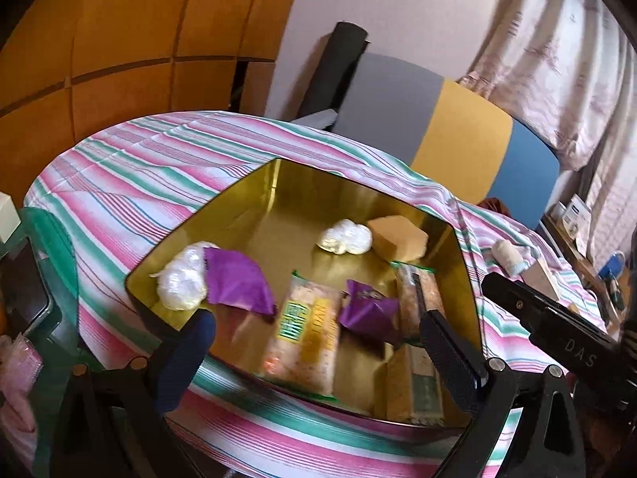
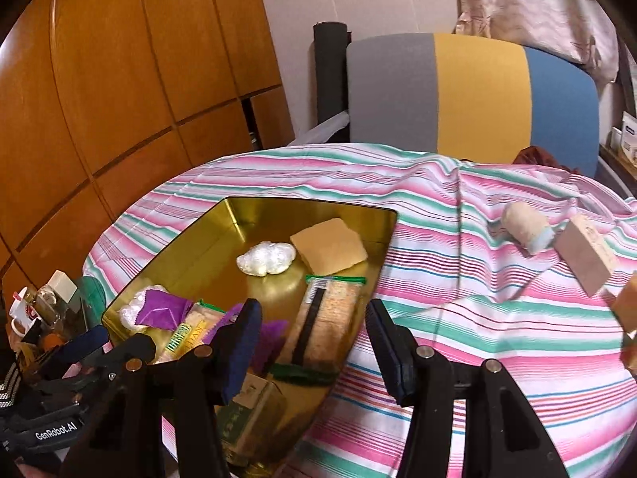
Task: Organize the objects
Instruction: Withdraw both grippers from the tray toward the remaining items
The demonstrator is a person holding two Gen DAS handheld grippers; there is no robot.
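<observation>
My right claw point(image 2: 314, 342) stands partly apart with nothing between its pads, low in the middle of the right wrist view. Its left finger point(image 2: 243, 342) hangs over the near end of the gold tin point(image 2: 254, 215); its right finger point(image 2: 388, 348) is over the striped cloth point(image 2: 458, 298) just outside the tin's right wall. It touches nothing that I can see.

My left claw point(image 1: 314, 354) is wide apart and also empty, at the bottom of the left wrist view, with both fingers above the tin's near edge.

Inside the tin, toward the upper middle, lie a tan block point(image 2: 330, 251) and a white wrapped lump point(image 2: 266, 258), touching. Nearer me are a bagged cracker pack with a dark strip point(image 2: 326, 318), a yellow-labelled cracker pack point(image 1: 304, 330), two purple wrappers point(image 1: 239, 279) and a second white lump point(image 1: 181, 279).

On the bench at the right of the frame, outside the tin, lie a beige roll point(image 2: 527, 227) and a wooden block point(image 2: 585, 259), close together.
</observation>
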